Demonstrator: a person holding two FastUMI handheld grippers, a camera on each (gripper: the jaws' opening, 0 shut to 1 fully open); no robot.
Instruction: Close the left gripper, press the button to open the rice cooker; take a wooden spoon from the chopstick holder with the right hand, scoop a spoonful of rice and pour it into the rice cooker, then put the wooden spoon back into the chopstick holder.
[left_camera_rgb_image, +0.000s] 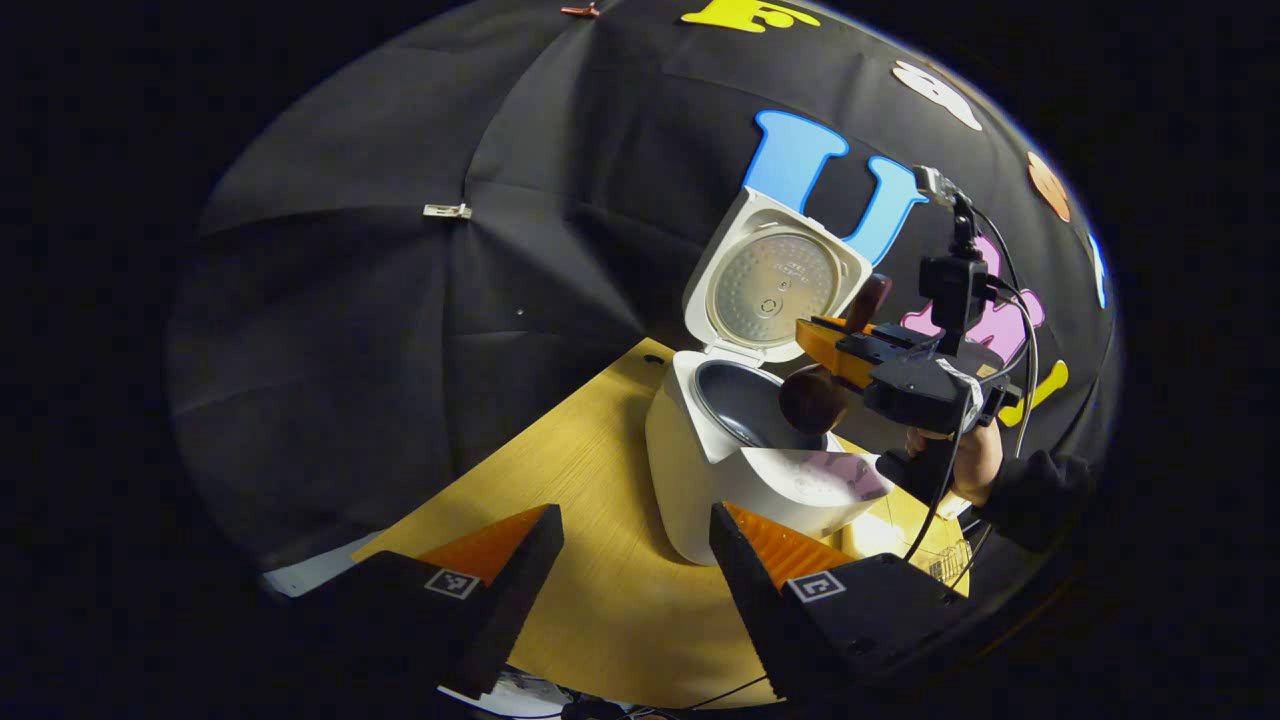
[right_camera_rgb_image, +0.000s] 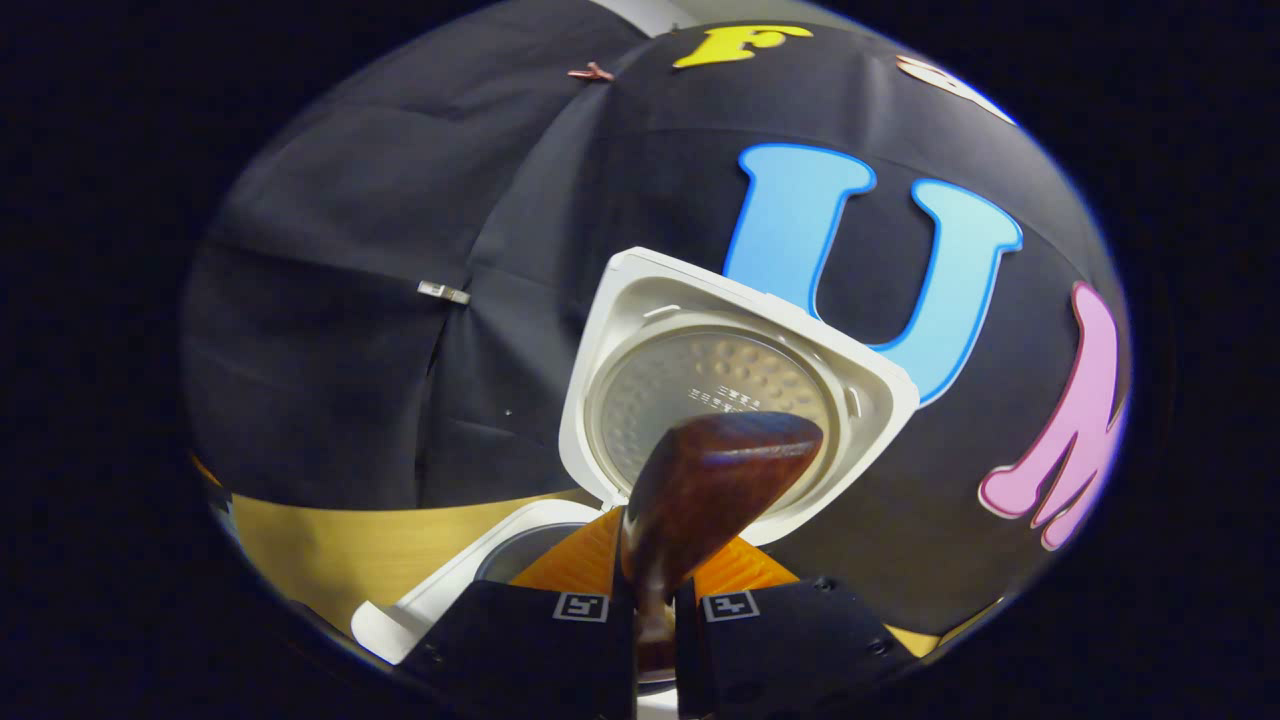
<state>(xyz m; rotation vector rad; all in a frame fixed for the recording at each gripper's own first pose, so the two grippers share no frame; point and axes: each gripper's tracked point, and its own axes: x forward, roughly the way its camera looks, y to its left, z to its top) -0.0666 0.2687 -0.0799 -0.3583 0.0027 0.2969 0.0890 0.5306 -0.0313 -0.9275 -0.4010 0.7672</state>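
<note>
The white rice cooker (left_camera_rgb_image: 720, 500) stands on the wooden table (left_camera_rgb_image: 590, 470) with its lid (left_camera_rgb_image: 770, 285) swung up and the dark inner pot (left_camera_rgb_image: 740, 400) exposed. My right gripper (left_camera_rgb_image: 835, 355), held by a hand (left_camera_rgb_image: 975, 460), hovers over the pot's right side, shut on the dark wooden spoon (left_camera_rgb_image: 810, 400). One rounded end of the spoon hangs over the pot. In the right gripper view the right gripper (right_camera_rgb_image: 655, 570) clamps the spoon (right_camera_rgb_image: 715, 470), which rises in front of the lid (right_camera_rgb_image: 740, 330). My left gripper (left_camera_rgb_image: 632, 515) is open and holds nothing, in front of the cooker.
Black cloth walls close in behind and to the left of the table. Cables (left_camera_rgb_image: 1020, 330) trail from the right gripper. A white sheet (left_camera_rgb_image: 310, 570) lies at the table's near left corner. A dark sleeve (left_camera_rgb_image: 1040, 490) reaches in from the right.
</note>
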